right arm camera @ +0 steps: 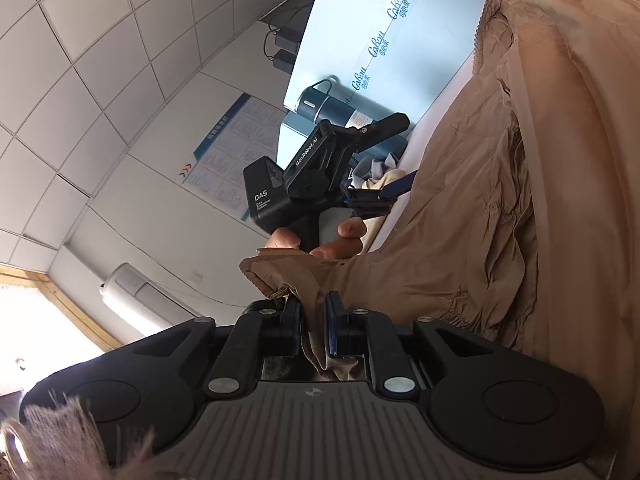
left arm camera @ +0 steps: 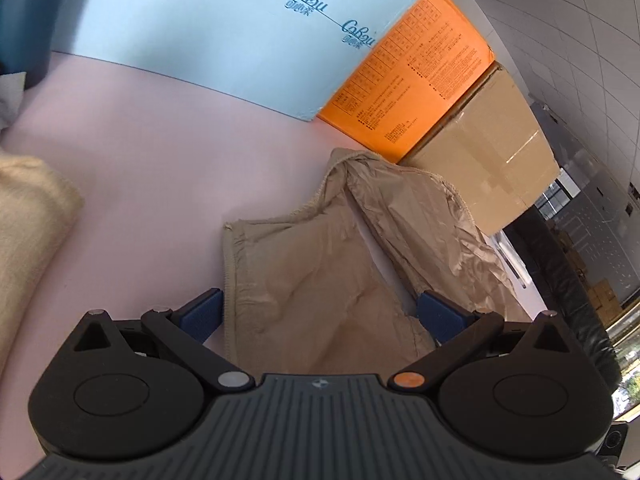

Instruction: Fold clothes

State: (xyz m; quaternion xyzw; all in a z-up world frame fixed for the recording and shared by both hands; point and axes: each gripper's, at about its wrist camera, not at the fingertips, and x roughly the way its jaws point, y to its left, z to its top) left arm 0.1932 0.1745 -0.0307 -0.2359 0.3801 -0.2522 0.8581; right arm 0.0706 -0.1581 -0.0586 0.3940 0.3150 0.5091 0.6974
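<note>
A tan windbreaker (left arm camera: 320, 264) lies crumpled on the pink tabletop (left arm camera: 160, 152), its zipper edge toward the left. My left gripper (left arm camera: 322, 314) hovers over the garment's near part, open wide, with its blue pads (left arm camera: 204, 312) on either side of the fabric and not pressing it. In the right wrist view, which is rolled sideways, the jacket (right arm camera: 520, 184) fills the right side. My right gripper (right arm camera: 314, 320) is shut on a bunched cuff end of the jacket. The left gripper (right arm camera: 402, 156) shows there too, held by a hand (right arm camera: 340, 240), jaws apart.
A light blue box (left arm camera: 200, 32), an orange box (left arm camera: 412, 80) and a cardboard box (left arm camera: 488, 152) line the table's far side. A dark blue flask (left arm camera: 24, 20) stands at the far left. A beige cloth (left arm camera: 32, 220) lies at the left edge.
</note>
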